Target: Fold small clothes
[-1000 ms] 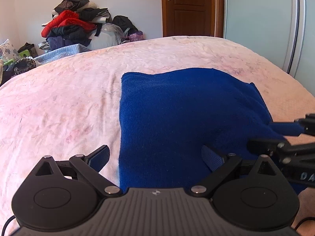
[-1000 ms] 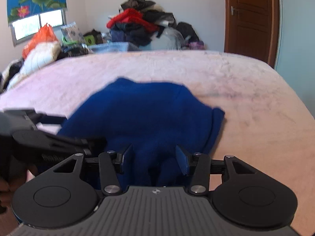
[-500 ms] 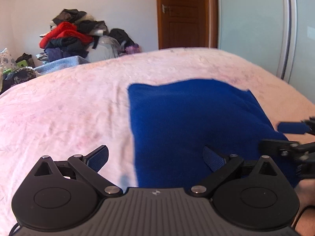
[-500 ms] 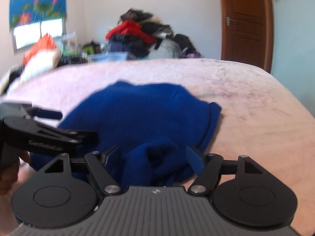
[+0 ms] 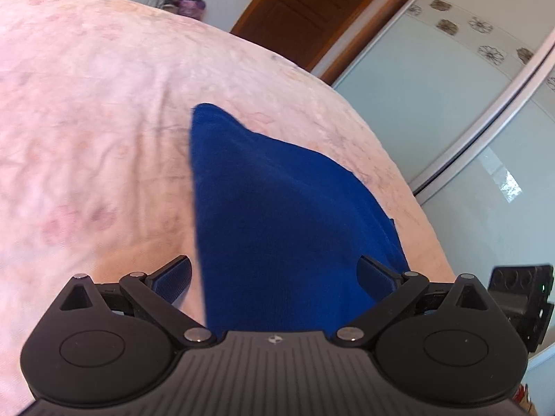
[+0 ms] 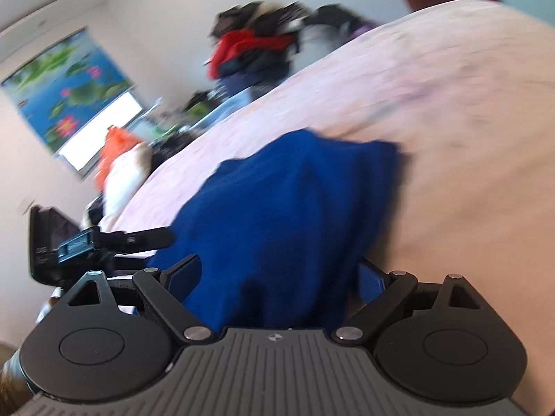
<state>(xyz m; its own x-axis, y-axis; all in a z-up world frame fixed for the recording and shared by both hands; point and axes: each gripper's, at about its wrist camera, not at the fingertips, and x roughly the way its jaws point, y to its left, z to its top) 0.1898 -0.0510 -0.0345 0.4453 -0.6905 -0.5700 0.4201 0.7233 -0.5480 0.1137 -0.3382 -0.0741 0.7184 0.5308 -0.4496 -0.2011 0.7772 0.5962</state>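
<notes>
Blue garment (image 5: 277, 215) lying on pink bedspread (image 5: 90, 111), long axis running toward 12 o'clock from left gripper (image 5: 274, 277). Both sets of fingers spreading wide, gripping nothing. Right gripper (image 6: 281, 274) hovering over near hem, seemingly equally close; view blurring.

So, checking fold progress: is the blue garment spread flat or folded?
Folded, it seems: the blue garment lies on the bed as a compact shape with a straight left edge; layers cannot be counted.
</notes>
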